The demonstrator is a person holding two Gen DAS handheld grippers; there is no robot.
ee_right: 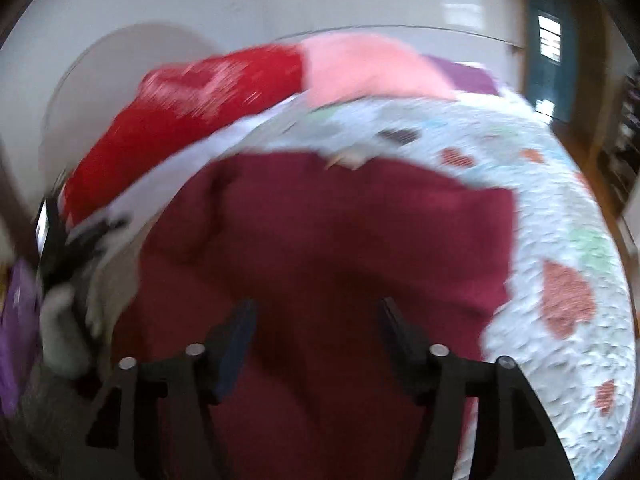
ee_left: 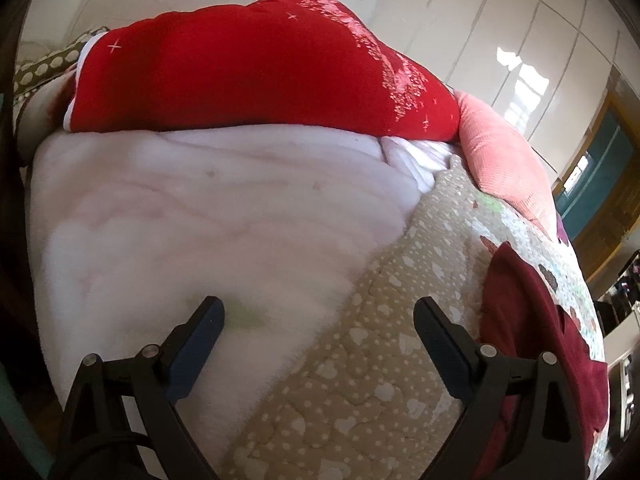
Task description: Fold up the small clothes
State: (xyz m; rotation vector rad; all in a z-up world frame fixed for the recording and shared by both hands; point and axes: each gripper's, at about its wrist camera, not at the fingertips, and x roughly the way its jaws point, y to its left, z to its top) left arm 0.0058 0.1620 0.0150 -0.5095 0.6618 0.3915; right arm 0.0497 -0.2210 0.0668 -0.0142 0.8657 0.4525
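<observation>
Bed with heart-print quilt: maroon garment centre; red pillow at 12; white fleece blanket at 9.

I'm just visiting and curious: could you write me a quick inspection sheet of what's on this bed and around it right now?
Surface: bed with heart-patterned quilt.
Job's things: maroon garment spread flat on the quilt.
Clutter: white fluffy blanket, bright red pillow, salmon pillow.
Grippers: left gripper open above the blanket edge; right gripper open above the garment.
Cables: nothing seen.
Surroundings: white wardrobe doors, wooden floor.
</observation>
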